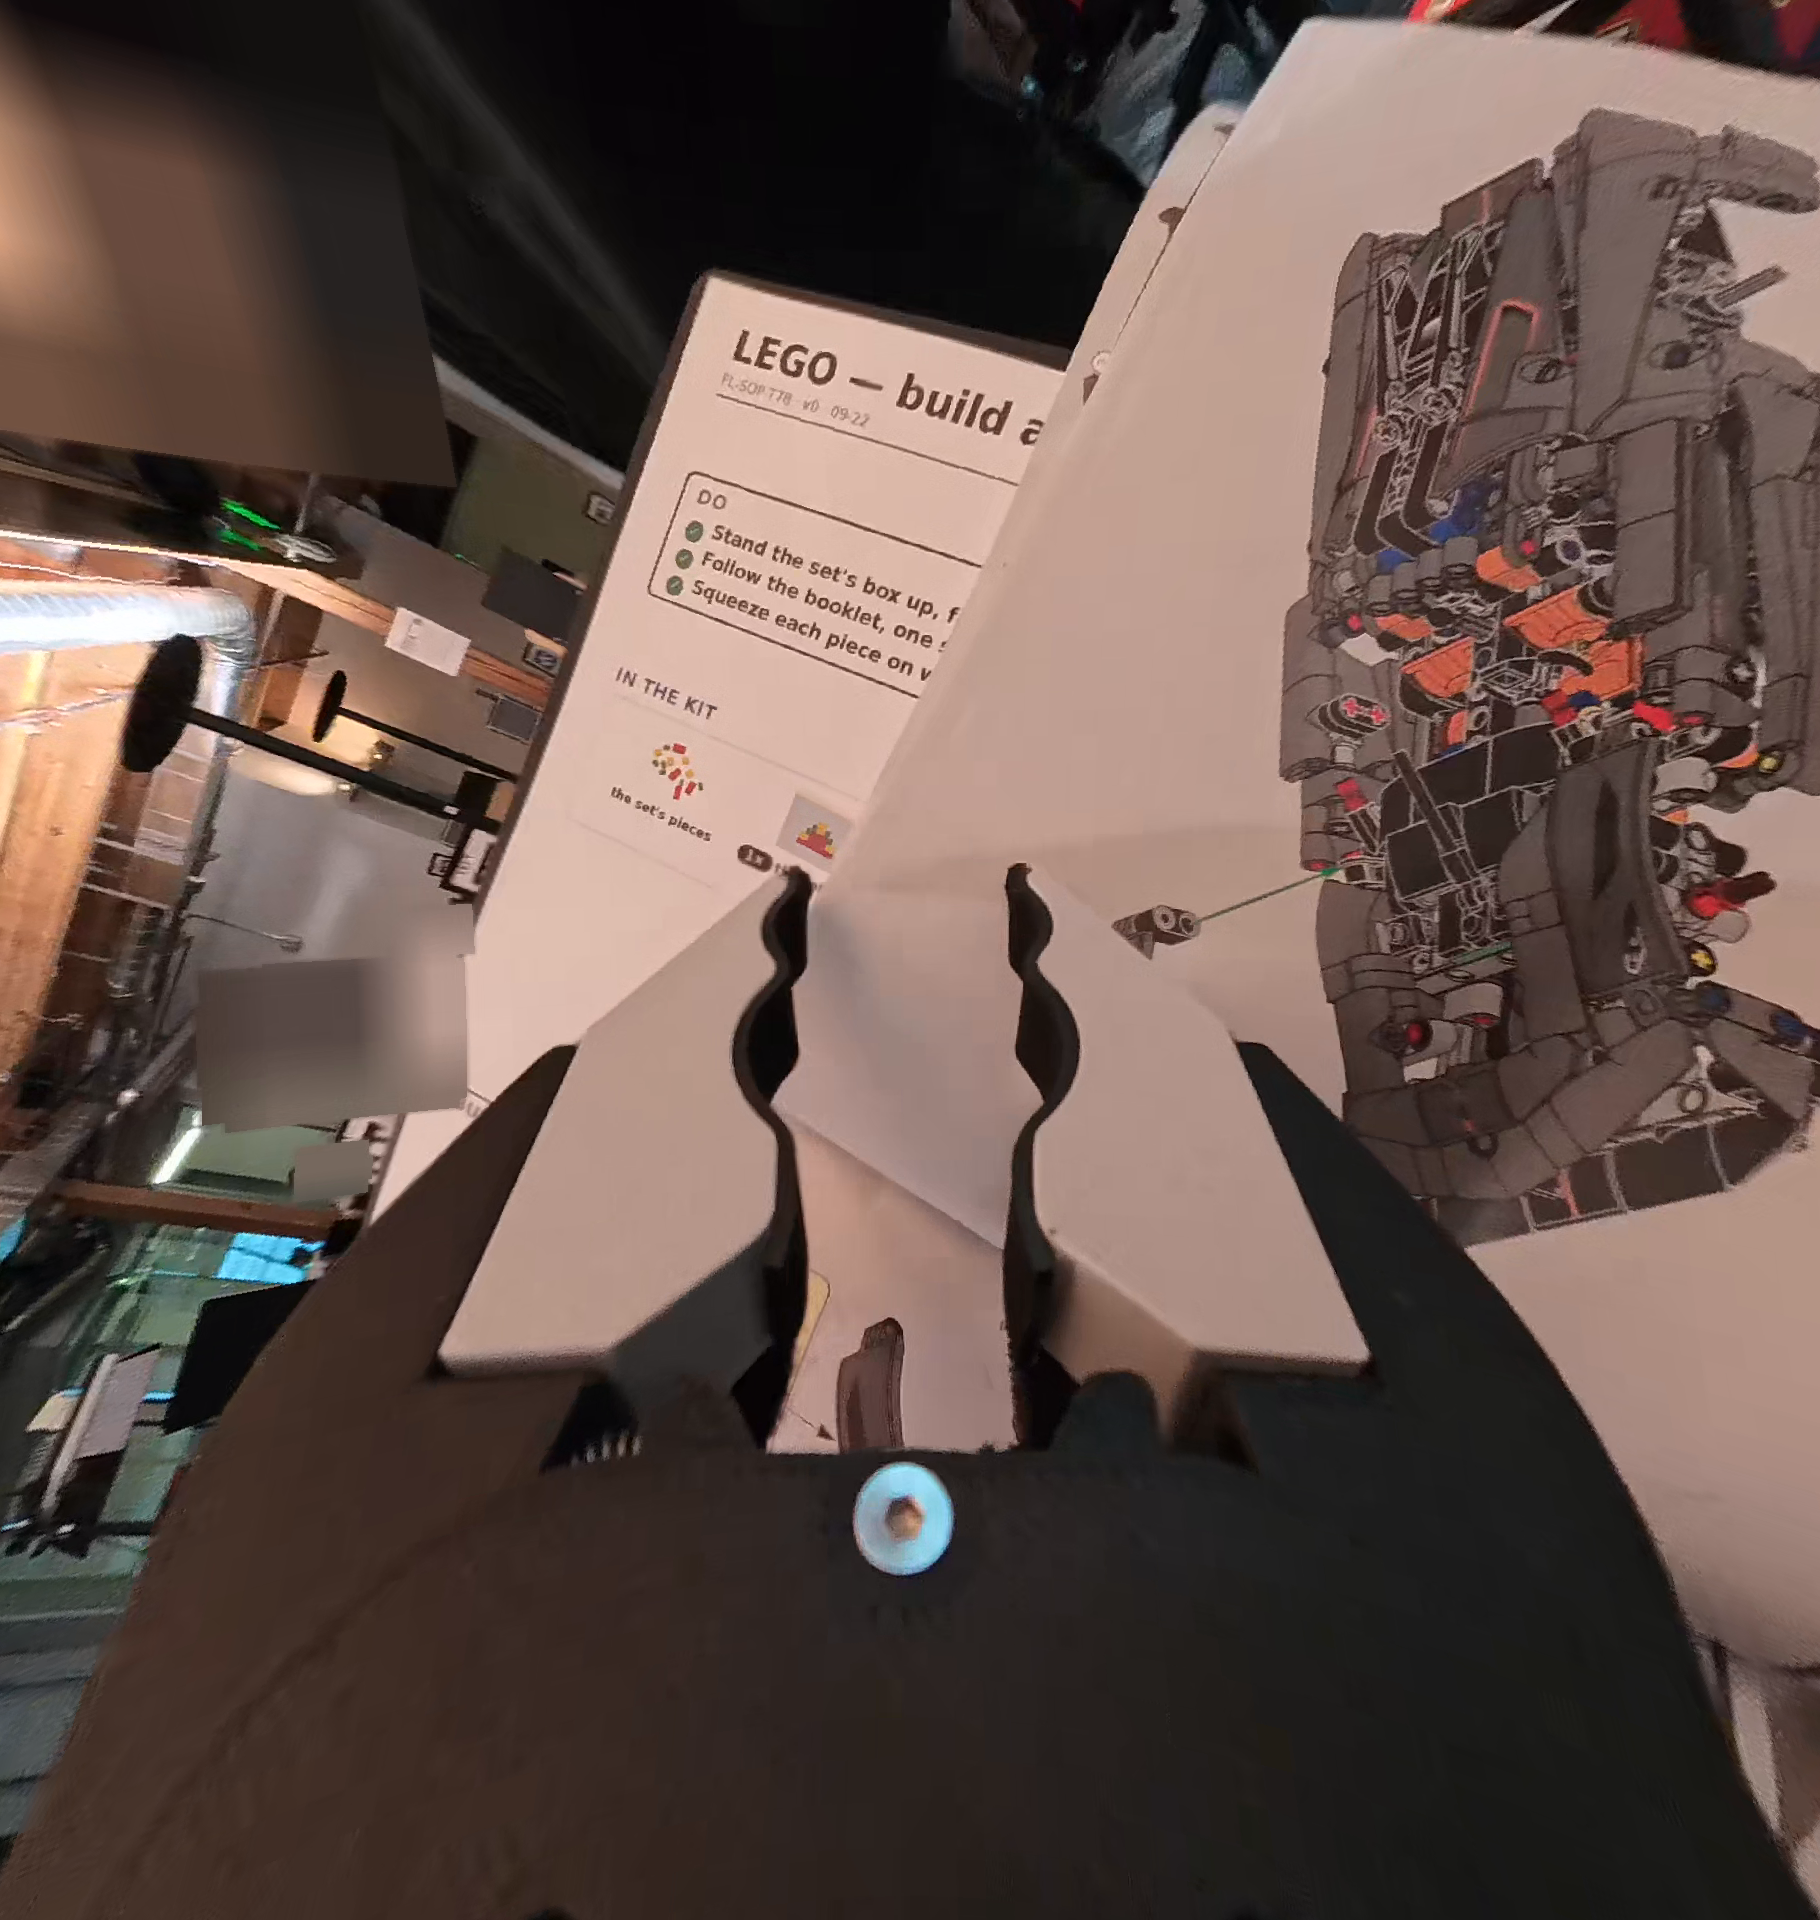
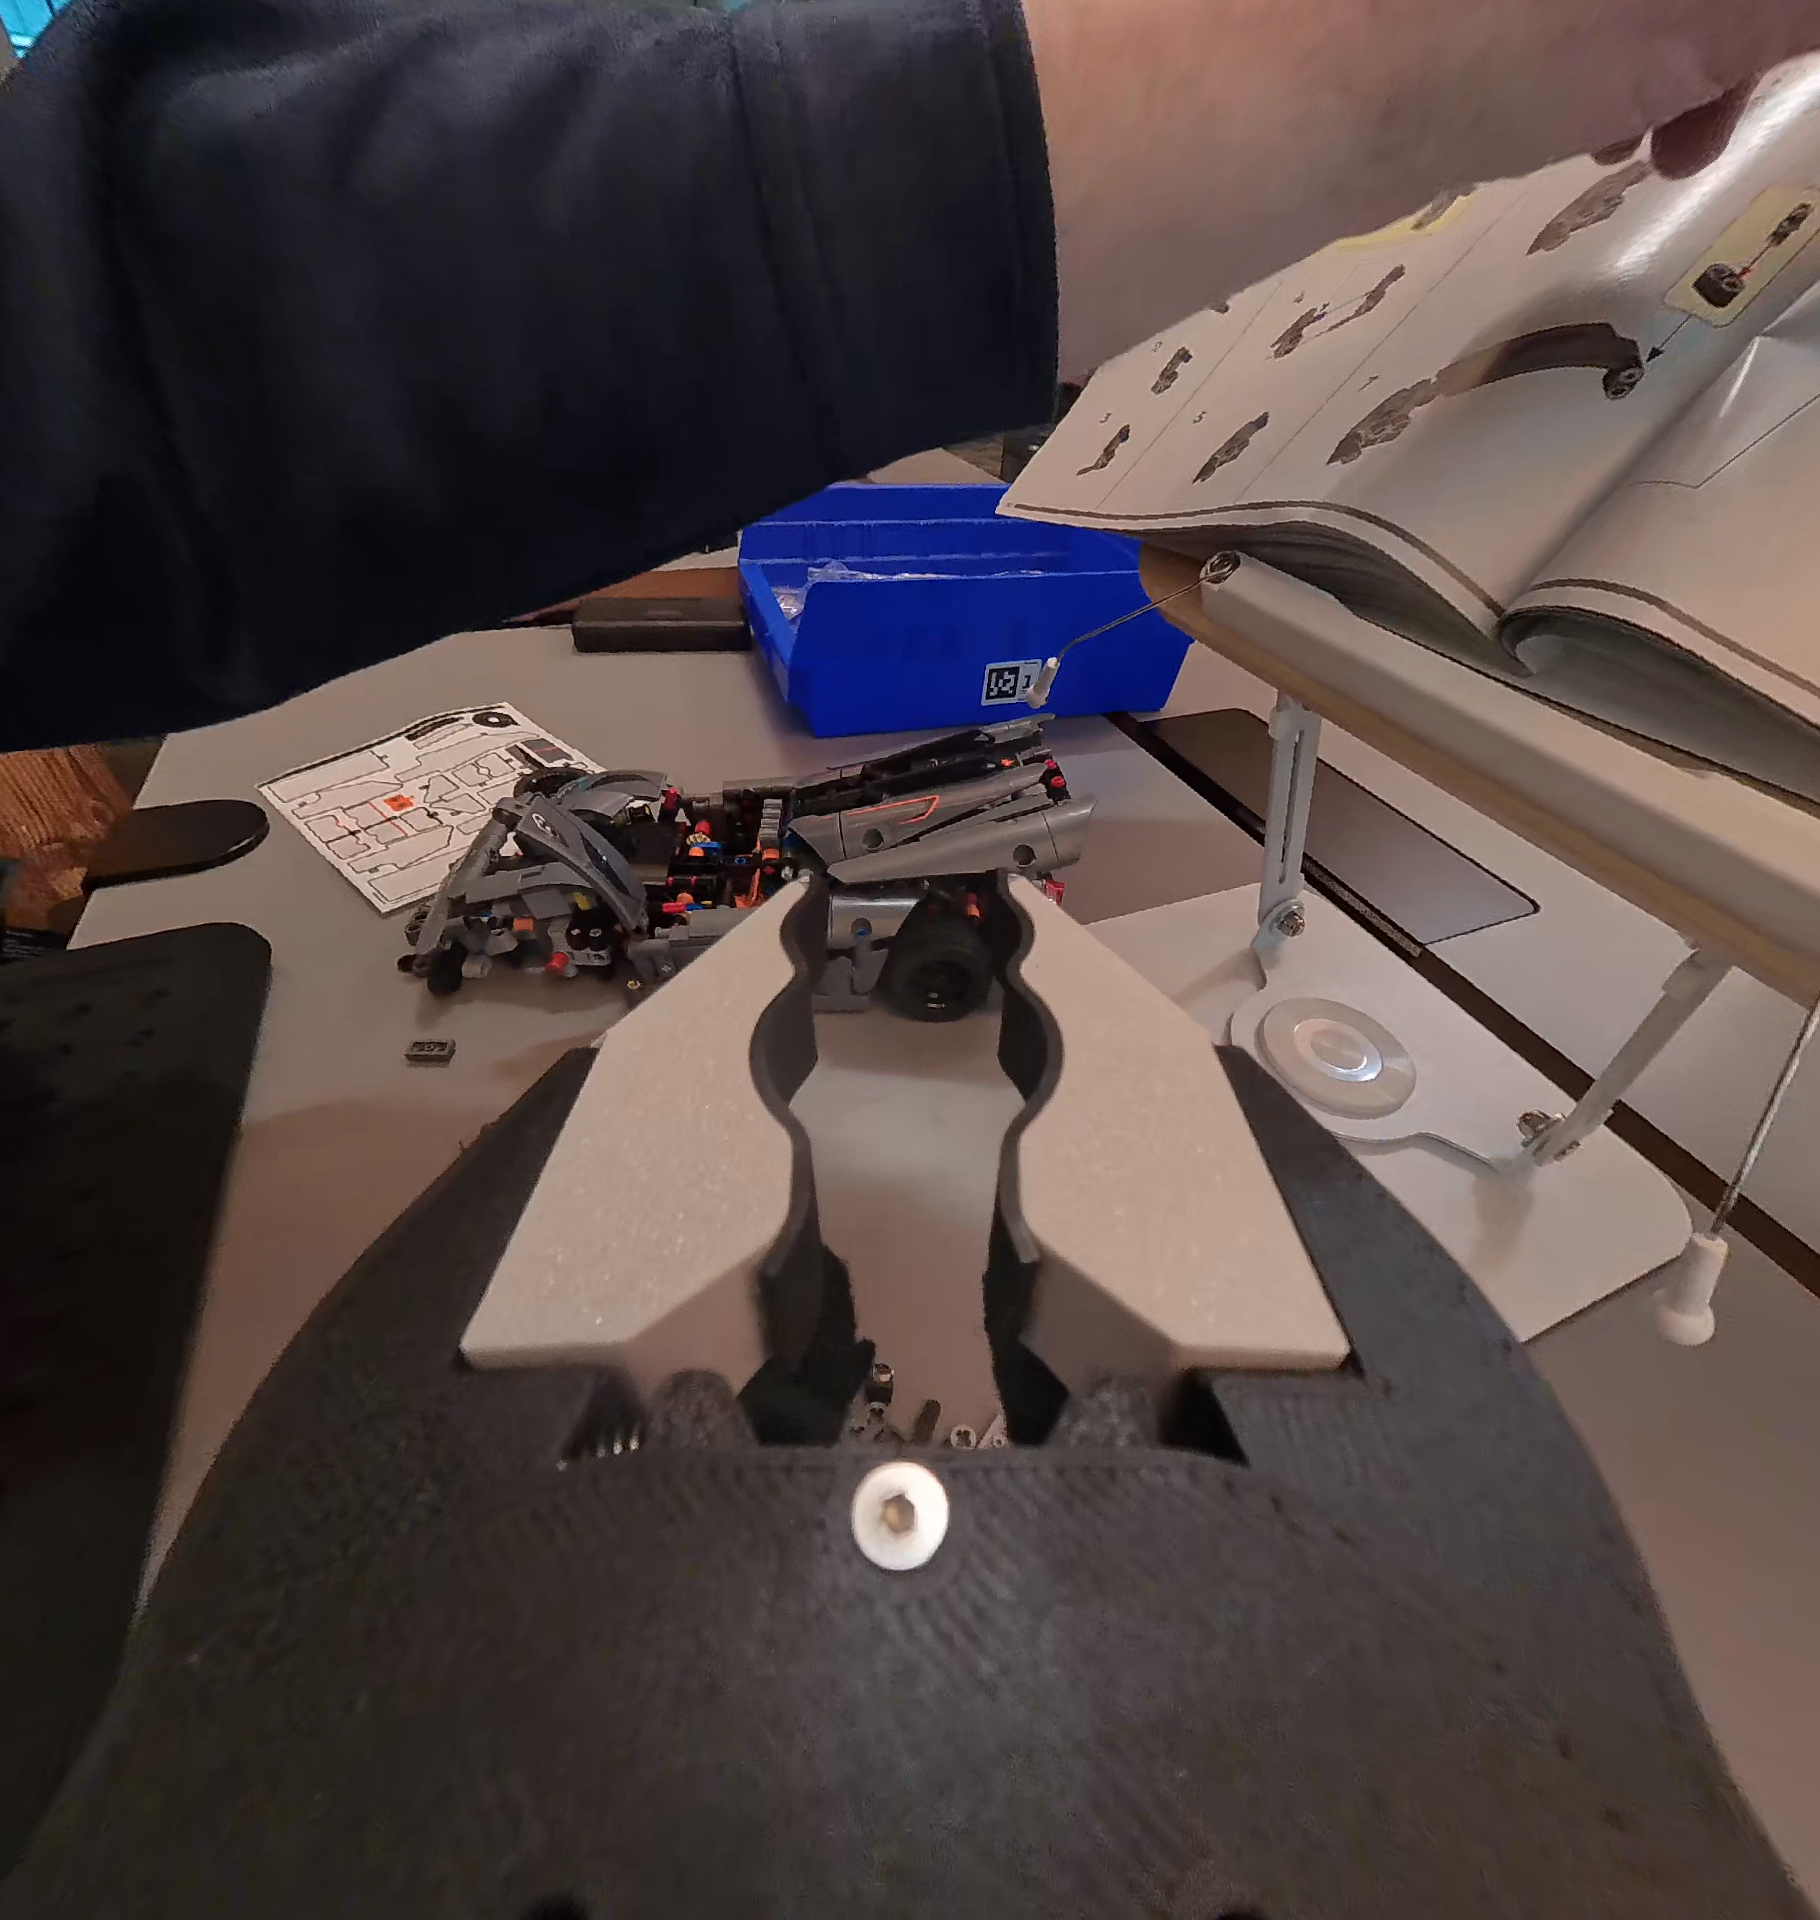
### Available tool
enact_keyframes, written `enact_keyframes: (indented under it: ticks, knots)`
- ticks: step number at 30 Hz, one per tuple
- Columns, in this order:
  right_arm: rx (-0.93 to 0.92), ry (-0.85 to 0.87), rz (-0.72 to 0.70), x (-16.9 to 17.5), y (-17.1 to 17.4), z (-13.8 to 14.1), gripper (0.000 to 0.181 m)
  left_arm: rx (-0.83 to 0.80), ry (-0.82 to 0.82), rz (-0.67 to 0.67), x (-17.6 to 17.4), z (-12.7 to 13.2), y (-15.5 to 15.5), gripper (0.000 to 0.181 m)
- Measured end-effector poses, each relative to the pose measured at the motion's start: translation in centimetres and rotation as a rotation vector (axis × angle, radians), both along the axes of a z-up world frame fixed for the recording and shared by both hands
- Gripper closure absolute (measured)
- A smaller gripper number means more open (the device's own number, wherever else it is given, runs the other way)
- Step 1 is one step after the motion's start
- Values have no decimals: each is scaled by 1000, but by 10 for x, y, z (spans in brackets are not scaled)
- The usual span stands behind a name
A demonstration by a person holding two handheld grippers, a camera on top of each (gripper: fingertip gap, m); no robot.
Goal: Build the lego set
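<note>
Closest in, the right gripper hangs over the grey table with its jaws parted and nothing between them, pointed at the half-built grey and black lego car lying on its side just beyond the fingertips. Past the car lie a printed sheet and a blue bin, while the instruction booklet rests open on a raised stand to the right, under a dark sleeve. Up at the booklet, the left gripper has its jaws spread around a lifted page without pinching it, and a white instruction card stands behind.
</note>
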State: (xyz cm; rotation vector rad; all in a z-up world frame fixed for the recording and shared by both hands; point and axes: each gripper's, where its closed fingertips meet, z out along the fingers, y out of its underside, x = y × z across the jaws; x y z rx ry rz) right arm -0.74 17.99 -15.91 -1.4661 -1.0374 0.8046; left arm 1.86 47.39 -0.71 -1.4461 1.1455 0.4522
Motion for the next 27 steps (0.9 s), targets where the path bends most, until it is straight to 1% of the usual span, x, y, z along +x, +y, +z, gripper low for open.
enact_keyframes:
  ticks: [2, 3, 6, 9, 12, 14, 17, 20, 21, 23, 25, 27]
  knots:
    - [-3, -3, 3, -1, 0, -1, 153, -33, -17, 0, -1, 2, 1, 137]
    - [-2, -6, 4, -2, -1, -2, 153, -50, -14, -1, -2, 2, 1, 136]
    - [-1, -11, 5, -3, -1, -3, 152, -123, 7, -4, -3, -6, 2, 142]
    - [0, -6, 5, -2, -1, -1, 153, -128, 19, -1, -3, -7, 2, 144]
    - [1, -1, 5, -1, -1, 0, 153, -122, 35, -20, -1, -9, -1, 156]
    - [1, 0, 5, -1, -2, 1, 153, -111, 50, -20, -1, -12, -2, 160]
    - [2, 0, 6, -1, -2, 1, 153, -69, 34, -10, -3, -8, -1, 157]
    - [0, -1, 6, -1, -2, 0, 153, -71, 11, 15, -7, -3, 2, 140]
    - [0, -2, 7, -2, -2, 0, 153, -81, 6, 13, -7, -3, 3, 138]
    - [0, -7, 7, -2, -2, -1, 153, -109, -3, 13, -8, -4, 5, 137]
    - [-1, -6, 7, -2, -2, -1, 153, -135, -4, 1, -7, -7, 4, 143]
    - [0, -3, 5, -1, -1, -1, 153, -132, 8, 6, -7, -8, 4, 143]
